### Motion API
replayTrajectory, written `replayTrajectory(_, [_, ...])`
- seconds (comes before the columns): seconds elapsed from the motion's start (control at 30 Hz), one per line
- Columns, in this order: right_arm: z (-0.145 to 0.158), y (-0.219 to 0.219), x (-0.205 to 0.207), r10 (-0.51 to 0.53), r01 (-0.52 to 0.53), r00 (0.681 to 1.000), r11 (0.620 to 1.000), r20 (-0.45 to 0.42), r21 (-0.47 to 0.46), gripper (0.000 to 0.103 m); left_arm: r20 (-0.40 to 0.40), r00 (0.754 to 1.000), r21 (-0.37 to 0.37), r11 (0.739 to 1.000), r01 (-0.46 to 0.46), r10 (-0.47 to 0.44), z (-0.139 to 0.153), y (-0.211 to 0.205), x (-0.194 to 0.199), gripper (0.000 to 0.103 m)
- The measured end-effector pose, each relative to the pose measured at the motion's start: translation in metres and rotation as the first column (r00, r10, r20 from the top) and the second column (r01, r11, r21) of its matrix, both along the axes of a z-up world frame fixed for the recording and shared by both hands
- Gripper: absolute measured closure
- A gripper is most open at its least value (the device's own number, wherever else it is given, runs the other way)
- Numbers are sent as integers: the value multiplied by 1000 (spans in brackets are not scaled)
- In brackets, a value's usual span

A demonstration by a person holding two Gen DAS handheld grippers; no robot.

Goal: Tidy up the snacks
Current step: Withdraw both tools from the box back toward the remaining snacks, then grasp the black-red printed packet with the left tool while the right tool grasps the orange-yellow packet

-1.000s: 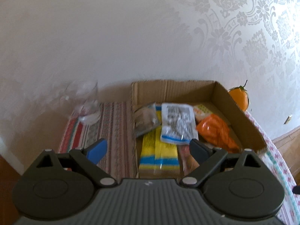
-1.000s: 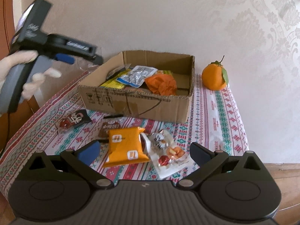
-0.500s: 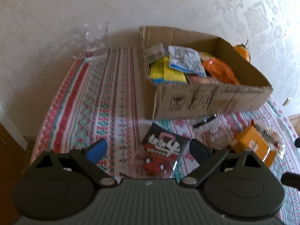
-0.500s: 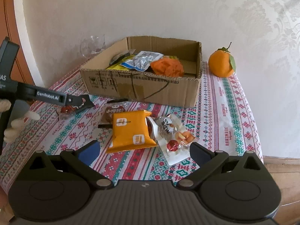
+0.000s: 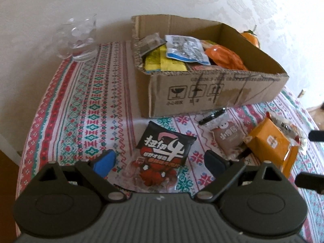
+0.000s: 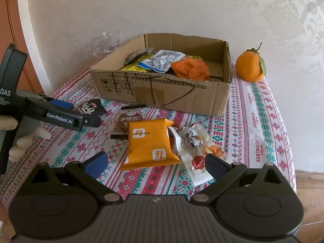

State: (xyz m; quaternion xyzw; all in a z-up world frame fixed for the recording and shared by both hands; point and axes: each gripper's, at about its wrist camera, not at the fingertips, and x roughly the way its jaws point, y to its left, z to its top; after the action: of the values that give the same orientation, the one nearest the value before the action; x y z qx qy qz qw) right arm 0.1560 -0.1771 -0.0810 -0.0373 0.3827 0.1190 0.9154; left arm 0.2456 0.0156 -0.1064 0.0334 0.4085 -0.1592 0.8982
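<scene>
A cardboard box (image 5: pixel 214 93) (image 6: pixel 166 93) holds several snack packets. On the patterned tablecloth in front of it lie a black snack packet (image 5: pixel 164 149) (image 6: pixel 91 107), a brown packet (image 5: pixel 228 139) (image 6: pixel 129 119), an orange packet (image 5: pixel 271 143) (image 6: pixel 149 143) and a clear packet (image 6: pixel 198 147). My left gripper (image 5: pixel 160 162) is open and empty, low over the black packet; it also shows in the right wrist view (image 6: pixel 85 115). My right gripper (image 6: pixel 156 164) is open and empty, just before the orange packet.
A glass cup (image 5: pixel 79 38) (image 6: pixel 107 42) stands at the back left by the wall. An orange fruit (image 6: pixel 251 64) sits right of the box. A black pen (image 5: pixel 212 115) lies by the box front. The table edge drops off at right.
My left gripper has come back from over the box and lowered toward the black packet. My right gripper has moved slightly forward toward the orange packet.
</scene>
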Motion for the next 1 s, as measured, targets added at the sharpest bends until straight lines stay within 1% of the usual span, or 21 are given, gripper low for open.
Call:
replayTrajectory(0.1, [-1, -1, 2, -4, 4, 1000, 1000, -5, 1, 0, -5, 1000, 4, 1000, 28, -28, 1, -2, 0, 11])
replayTrajectory(0.37, [-3, -7, 4, -20, 20, 1000, 1000, -5, -10, 0, -33, 996, -29, 997, 78, -79, 3, -4, -11, 12])
replayTrajectory(0.43, [-2, -11, 6, -29, 29, 1000, 999, -1, -12, 0, -20, 997, -20, 997, 75, -76, 4, -5, -14, 21])
replayTrajectory(0.53, [-1, -16, 9, -37, 37, 999, 999, 0, -8, 0, -6, 999, -13, 999, 50, -50, 5, -4, -13, 29])
replayTrajectory(0.57, [0, -16, 9, -33, 33, 999, 999, -2, -2, 0, -5, 999, -16, 999, 45, -45, 5, -3, -12, 29])
replayTrajectory(0.7, [0, -9, 11, 7, -7, 1000, 1000, 7, -21, 0, 5, 999, -1, 999, 40, -40, 4, -5, -11, 34])
replayTrajectory(0.87, [-2, 5, 13, 82, -82, 997, 997, 7, -6, 0, 13, 999, 8, 999, 43, -43, 4, -7, -10, 34])
replayTrajectory(0.93, [-3, 13, 14, 117, -117, 993, 993, 7, -8, 2, 14, 999, 8, 999, 44, -44, 3, -7, -9, 34])
replayTrajectory(1.0, [-5, 19, 17, 142, -142, 990, 990, 6, -16, 7, 14, 999, 6, 999, 42, -42, 3, -7, -9, 34])
